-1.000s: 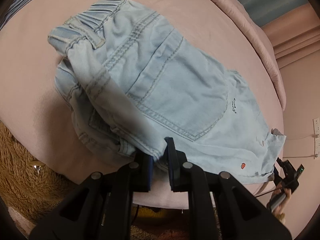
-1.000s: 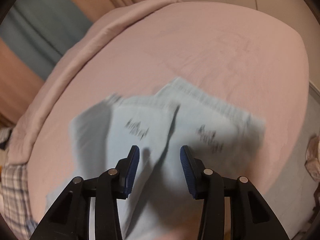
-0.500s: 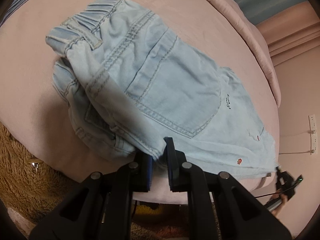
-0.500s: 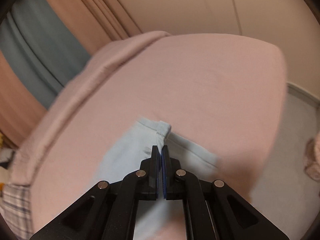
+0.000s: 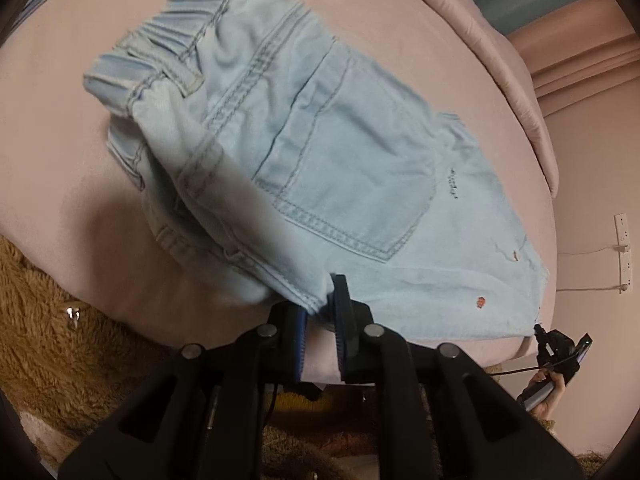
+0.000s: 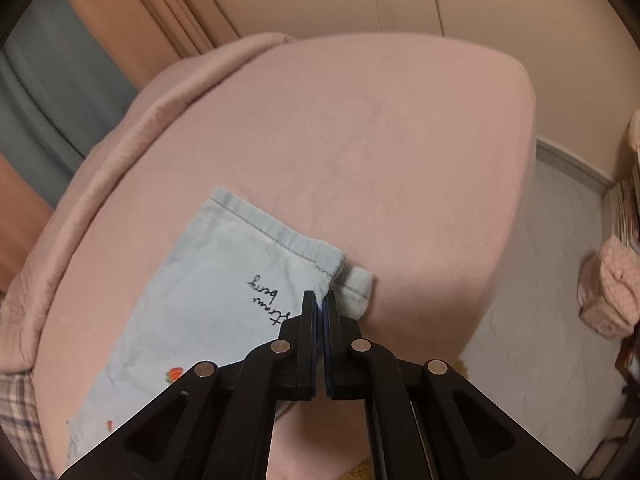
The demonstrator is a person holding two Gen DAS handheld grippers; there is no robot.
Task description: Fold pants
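Light blue denim pants (image 5: pixel 320 160) lie folded lengthwise on a pink bed (image 5: pixel 60 140), elastic waistband at the far left, back pocket on top. My left gripper (image 5: pixel 320 308) is shut on the near edge of the pants by the crotch seam. In the right wrist view the leg hems (image 6: pixel 240 272) with black script and a small strawberry print lie on the bed. My right gripper (image 6: pixel 321 304) is shut on the near corner of the hems.
A pink duvet roll (image 5: pixel 500 60) runs along the bed's far side. A brown shaggy rug (image 5: pixel 48 340) lies below the bed's near edge. A wall socket with a cable (image 5: pixel 622 240) is at right. Grey floor (image 6: pixel 540 300) and a pink bundle (image 6: pixel 608 292) lie beyond the bed.
My right gripper closed from open onto the hem corner and now holds it steady. The pants shifted slightly under my left gripper's hold.
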